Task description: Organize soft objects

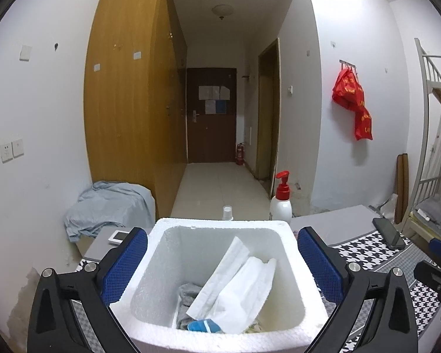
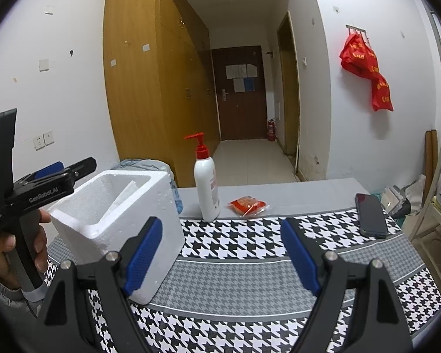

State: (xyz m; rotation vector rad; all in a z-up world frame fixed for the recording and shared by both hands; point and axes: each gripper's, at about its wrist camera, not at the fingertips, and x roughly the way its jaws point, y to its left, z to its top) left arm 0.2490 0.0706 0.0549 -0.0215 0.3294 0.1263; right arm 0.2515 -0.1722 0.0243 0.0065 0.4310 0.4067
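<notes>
Hidden under the white tissue sheets (image 1: 235, 288) in the foam box (image 1: 217, 338): most of a grey cloth (image 1: 188, 294) and a blue item (image 1: 203, 325), perhaps a face mask, cut off by the box's near wall. Behind the box's far rim, seen only as a cap: a small clear spray bottle (image 1: 227, 210). Partly blocked by that rim too: the red-pump lotion bottle (image 2: 206, 188).

Held over the box's opening, tilted slightly downward: the left gripper (image 1: 220, 260), jaws spread wide, blue pads (image 1: 123, 264) flanking the box's outer walls, nothing pinched between them. Wrapped around its handle in the right wrist view: a hand (image 2: 20, 247), sleeve cut off at the frame edge.

Poised above the houndstooth cloth (image 2: 250, 244), right of the box: the right gripper (image 2: 220, 253), jaws parted and empty. Farther back on the table: a red snack packet (image 2: 247, 205) and a dark phone (image 2: 370, 214).
</notes>
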